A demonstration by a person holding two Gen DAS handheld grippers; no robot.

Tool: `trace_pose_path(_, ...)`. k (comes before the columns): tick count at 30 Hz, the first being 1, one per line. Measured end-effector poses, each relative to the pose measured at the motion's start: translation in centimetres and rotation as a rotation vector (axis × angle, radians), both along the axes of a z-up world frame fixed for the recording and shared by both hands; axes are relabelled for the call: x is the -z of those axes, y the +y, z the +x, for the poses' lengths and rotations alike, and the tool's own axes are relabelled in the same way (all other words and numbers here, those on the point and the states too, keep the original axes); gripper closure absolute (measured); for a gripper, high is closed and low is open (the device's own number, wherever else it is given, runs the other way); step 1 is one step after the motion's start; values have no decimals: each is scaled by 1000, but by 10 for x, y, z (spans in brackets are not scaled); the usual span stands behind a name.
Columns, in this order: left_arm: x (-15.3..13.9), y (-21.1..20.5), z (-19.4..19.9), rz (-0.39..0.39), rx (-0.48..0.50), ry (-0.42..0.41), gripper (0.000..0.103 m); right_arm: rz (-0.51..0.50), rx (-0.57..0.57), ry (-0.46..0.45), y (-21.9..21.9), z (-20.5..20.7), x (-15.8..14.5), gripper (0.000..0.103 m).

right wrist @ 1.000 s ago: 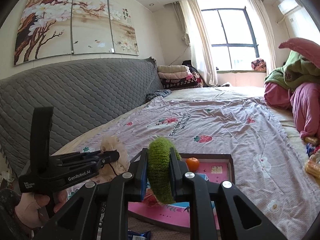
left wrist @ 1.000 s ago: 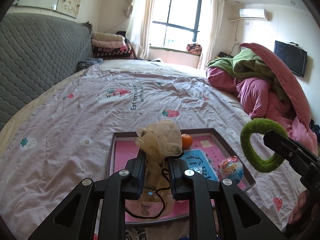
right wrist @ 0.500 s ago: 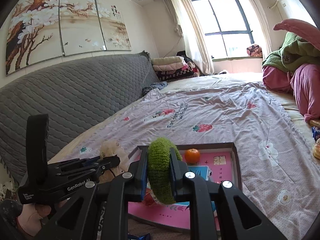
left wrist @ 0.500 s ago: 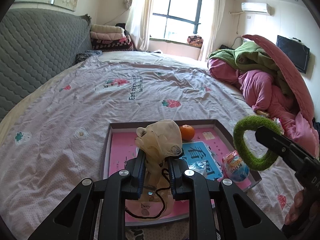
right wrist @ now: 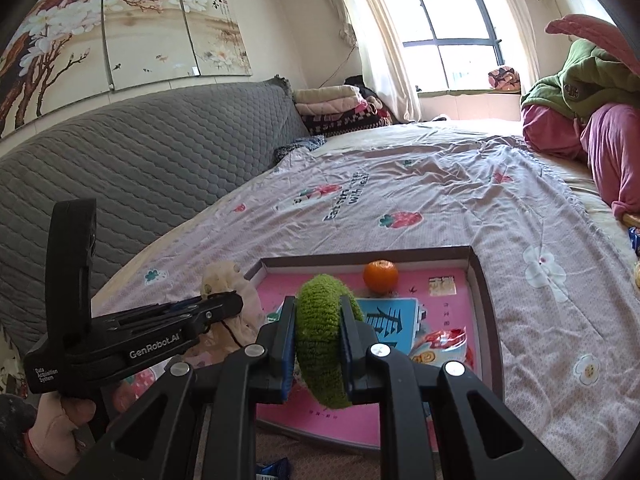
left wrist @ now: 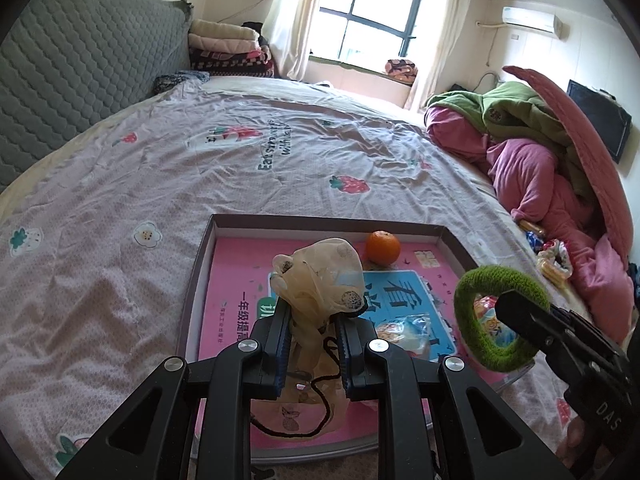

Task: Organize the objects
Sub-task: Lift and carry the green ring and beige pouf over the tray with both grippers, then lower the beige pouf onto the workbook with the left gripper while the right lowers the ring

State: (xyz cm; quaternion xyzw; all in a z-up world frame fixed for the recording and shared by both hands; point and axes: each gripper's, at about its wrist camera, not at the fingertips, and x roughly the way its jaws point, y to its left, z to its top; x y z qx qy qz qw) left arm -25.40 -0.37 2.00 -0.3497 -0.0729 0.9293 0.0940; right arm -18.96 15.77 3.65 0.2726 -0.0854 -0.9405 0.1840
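Orange fruit (left wrist: 383, 247) is already sitting in the tray (left wrist: 320, 222); both claws are gripping, left claw (left wrist: 313, 344) a gauze pouch (left wrist: 320, 276), right claw (right wrist: 318, 344) a green ring (right wrist: 324, 344), above it.

Setting: bedroom in a home. Evidence: large bed (left wrist: 168, 184) with strawberry-print sheet spreading ahead of the fingers; grey quilted headboard (right wrist: 132, 176) to their left; folded blankets (left wrist: 230, 50) stacked far ahead; curtained window (left wrist: 372, 16); heaped quilts (left wrist: 532, 148) to the right; flower painting (right wrist: 112, 36); wall air conditioner (left wrist: 530, 20).
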Motion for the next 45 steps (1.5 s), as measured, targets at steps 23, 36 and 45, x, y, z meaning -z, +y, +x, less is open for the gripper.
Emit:
trace_pose_path(23,35,23,-19,-126,33,-55,80,42,26,-112,-4,-2,42,84)
trace_pose_path(36,39,32,-18,-170,62,-66,77,78,21,-132,3,2,47,84)
trace_pose_path(45,37,37,-16,-185,69,-65,71,92,59,-164,17,4,50,83)
